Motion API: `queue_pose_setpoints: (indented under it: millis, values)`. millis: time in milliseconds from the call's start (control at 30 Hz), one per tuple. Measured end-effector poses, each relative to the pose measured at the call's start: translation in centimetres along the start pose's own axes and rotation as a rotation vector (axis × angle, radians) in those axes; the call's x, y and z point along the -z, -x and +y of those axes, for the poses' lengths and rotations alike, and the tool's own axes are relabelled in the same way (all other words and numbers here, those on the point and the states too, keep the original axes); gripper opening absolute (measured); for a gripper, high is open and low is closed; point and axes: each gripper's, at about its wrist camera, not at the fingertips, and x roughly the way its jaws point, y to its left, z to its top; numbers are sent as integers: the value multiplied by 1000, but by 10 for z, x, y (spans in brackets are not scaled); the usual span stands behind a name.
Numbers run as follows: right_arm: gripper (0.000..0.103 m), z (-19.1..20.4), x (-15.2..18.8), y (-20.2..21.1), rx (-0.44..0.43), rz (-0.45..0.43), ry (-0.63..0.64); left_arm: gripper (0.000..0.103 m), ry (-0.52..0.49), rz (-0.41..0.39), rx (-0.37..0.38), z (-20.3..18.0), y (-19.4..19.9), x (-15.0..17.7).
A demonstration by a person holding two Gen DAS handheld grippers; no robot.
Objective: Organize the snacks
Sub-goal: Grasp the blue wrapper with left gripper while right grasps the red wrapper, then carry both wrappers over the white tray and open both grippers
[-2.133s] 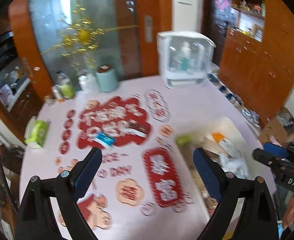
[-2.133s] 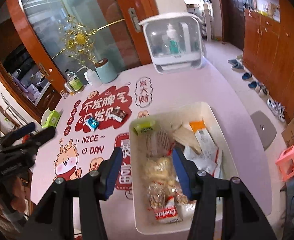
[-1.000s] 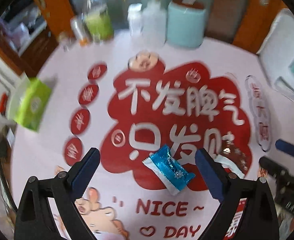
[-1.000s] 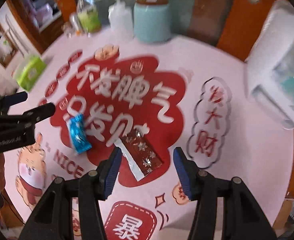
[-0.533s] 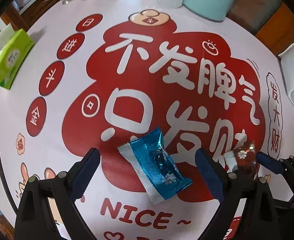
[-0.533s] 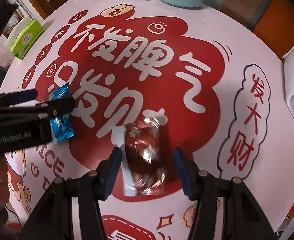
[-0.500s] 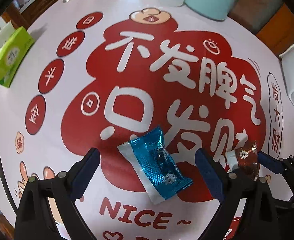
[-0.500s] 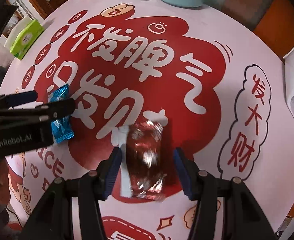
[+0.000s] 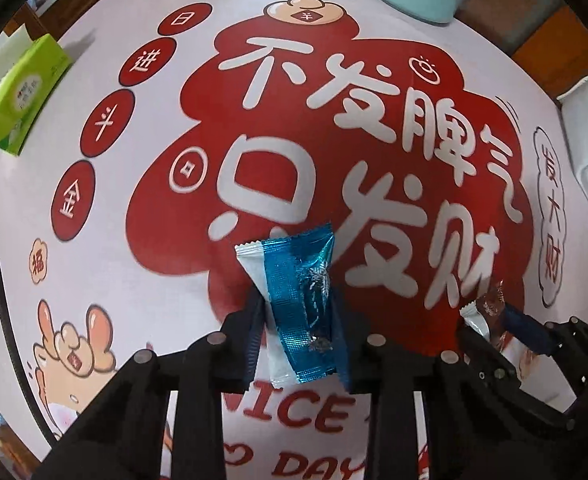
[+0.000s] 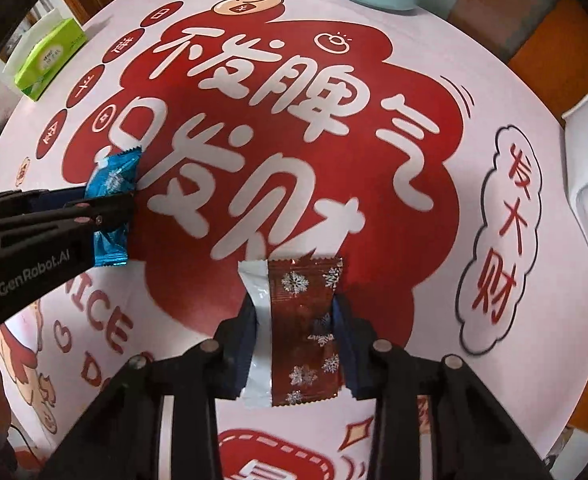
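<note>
The left gripper (image 9: 298, 316) is clamped on a blue foil snack packet (image 9: 304, 304) over the red-printed tablecloth (image 9: 277, 152). Beside it, the right gripper (image 10: 296, 324) pinches a dark red snowflake-patterned snack packet (image 10: 302, 328) just above the same cloth.

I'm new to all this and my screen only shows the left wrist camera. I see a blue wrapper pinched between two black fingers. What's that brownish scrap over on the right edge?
Observer: That is a dark red snack packet printed with silver snowflakes, with a white strip down one side.
Operator: Is it just lying on the table?
Observer: No, the right gripper has closed on it, one finger on each long edge.
Operator: And my blue one, how does it look from there?
Observer: From the side, the blue snack packet sticks out both above and below the left gripper.
</note>
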Motion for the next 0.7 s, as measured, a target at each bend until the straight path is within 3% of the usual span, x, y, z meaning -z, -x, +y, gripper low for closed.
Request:
queue_pose_setpoints:
  millis: [367, 700]
  values:
    - [35, 2, 49, 82, -58, -143, -85, 28, -151, -119, 40, -7, 88, 43]
    - [35, 6, 128, 170, -71, -299, -151, 28, -327, -255, 108, -27, 185, 120]
